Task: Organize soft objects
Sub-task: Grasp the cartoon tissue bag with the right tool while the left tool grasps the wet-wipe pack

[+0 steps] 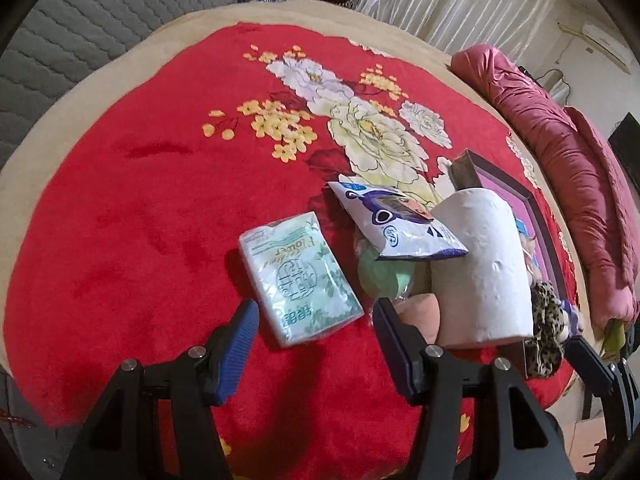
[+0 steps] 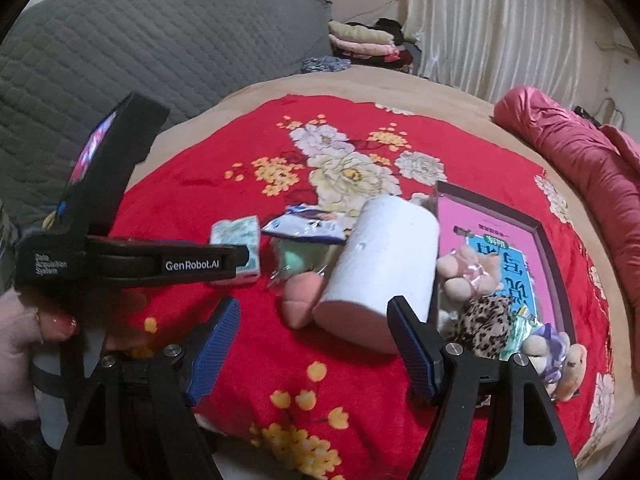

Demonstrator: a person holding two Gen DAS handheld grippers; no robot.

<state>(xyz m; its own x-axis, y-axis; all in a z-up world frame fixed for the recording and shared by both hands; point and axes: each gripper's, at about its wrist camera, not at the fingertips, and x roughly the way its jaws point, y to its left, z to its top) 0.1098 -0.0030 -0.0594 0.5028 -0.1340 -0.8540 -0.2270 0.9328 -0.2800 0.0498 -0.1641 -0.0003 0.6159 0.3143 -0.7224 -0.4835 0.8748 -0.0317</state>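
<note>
Little of the sorting looks done. The red floral blanket (image 1: 140,208) on the bed carries the whole lot in one loose cluster, with a pink-lined tray (image 2: 546,248) at the right edge of the heap. The tray holds only a printed sheet and the edge of a few toys spilling onto it, so it seems mostly unfilled.

The white paper roll (image 2: 380,268) lies on its side in the middle, leaning over a pink sponge (image 2: 300,300) and a green soft ball (image 1: 380,276). A purple-and-white plastic pouch (image 1: 396,220) rests on top of that ball. The tissue pack (image 1: 298,276) lies apart to the left. Small plush toys (image 2: 472,276) and a leopard-print scrunchie (image 2: 484,320) sit at the tray's near corner.

The left gripper (image 1: 316,344) hangs spread just before the tissue pack, empty. The right gripper (image 2: 316,344) is spread too, empty, near the roll's end.
</note>
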